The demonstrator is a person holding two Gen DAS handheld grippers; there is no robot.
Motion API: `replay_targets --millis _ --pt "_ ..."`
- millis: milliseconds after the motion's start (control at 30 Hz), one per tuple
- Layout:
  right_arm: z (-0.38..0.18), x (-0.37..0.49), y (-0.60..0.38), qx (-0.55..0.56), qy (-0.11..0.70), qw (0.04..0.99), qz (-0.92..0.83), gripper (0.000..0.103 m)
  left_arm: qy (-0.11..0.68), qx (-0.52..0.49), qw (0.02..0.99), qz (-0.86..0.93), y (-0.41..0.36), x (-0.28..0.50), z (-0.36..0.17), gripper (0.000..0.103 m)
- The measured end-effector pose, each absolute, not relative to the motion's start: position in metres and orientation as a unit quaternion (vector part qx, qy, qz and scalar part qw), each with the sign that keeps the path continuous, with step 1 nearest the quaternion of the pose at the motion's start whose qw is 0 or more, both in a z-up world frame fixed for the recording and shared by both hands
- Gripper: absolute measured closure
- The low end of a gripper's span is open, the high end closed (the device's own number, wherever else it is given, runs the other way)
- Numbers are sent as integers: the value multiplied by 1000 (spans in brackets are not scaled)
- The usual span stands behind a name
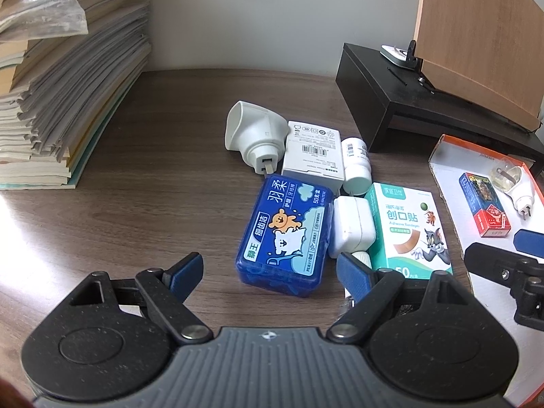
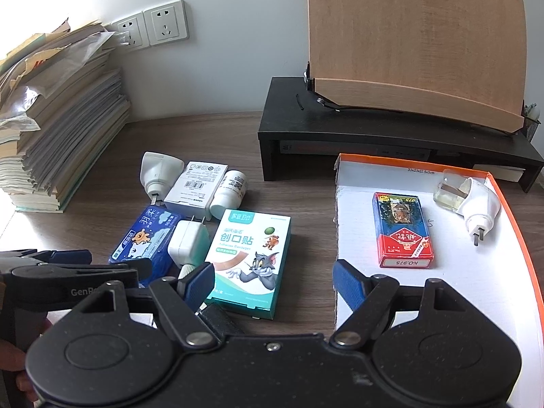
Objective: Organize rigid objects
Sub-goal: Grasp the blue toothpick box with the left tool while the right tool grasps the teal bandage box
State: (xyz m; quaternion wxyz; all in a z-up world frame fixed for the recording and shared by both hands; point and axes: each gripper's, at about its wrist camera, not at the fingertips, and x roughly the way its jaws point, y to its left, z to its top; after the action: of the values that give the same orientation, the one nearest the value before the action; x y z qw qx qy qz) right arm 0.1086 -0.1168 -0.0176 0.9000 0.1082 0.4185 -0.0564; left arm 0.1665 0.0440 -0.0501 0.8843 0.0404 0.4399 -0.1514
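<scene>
A cluster lies on the wooden desk: a blue floss box (image 1: 284,236) (image 2: 144,239), a white charger (image 1: 352,231) (image 2: 188,241), a green bandage box (image 1: 408,227) (image 2: 251,258), a white carton (image 1: 312,153) (image 2: 197,188), a white pill bottle (image 1: 355,166) (image 2: 229,192) and a white plug-in device (image 1: 253,132) (image 2: 158,171). My left gripper (image 1: 270,273) hangs open just short of the floss box. My right gripper (image 2: 273,284) stands open over the gap between the bandage box and the tray. A card pack (image 2: 401,234) (image 1: 484,207) and a plug-in vaporizer (image 2: 472,204) (image 1: 515,187) lie in the white tray (image 2: 442,306) (image 1: 442,163).
A tall stack of papers and books (image 1: 64,102) (image 2: 61,129) fills the left side. A black monitor riser (image 2: 340,136) (image 1: 391,102) with a wooden board on it stands at the back right. Wall sockets (image 2: 149,29) sit behind.
</scene>
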Motion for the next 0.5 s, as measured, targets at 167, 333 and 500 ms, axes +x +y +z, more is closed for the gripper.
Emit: replay_targets --millis 167,333,500 --pt "-18 109 -118 109 420 899 -55 13 439 43 884 -154 42 167 -50 15" --pt "-19 109 -117 109 420 899 -55 12 440 45 884 -153 42 167 -51 15" --pt "-20 110 -116 109 422 898 -55 12 442 48 883 -152 42 171 -54 13"
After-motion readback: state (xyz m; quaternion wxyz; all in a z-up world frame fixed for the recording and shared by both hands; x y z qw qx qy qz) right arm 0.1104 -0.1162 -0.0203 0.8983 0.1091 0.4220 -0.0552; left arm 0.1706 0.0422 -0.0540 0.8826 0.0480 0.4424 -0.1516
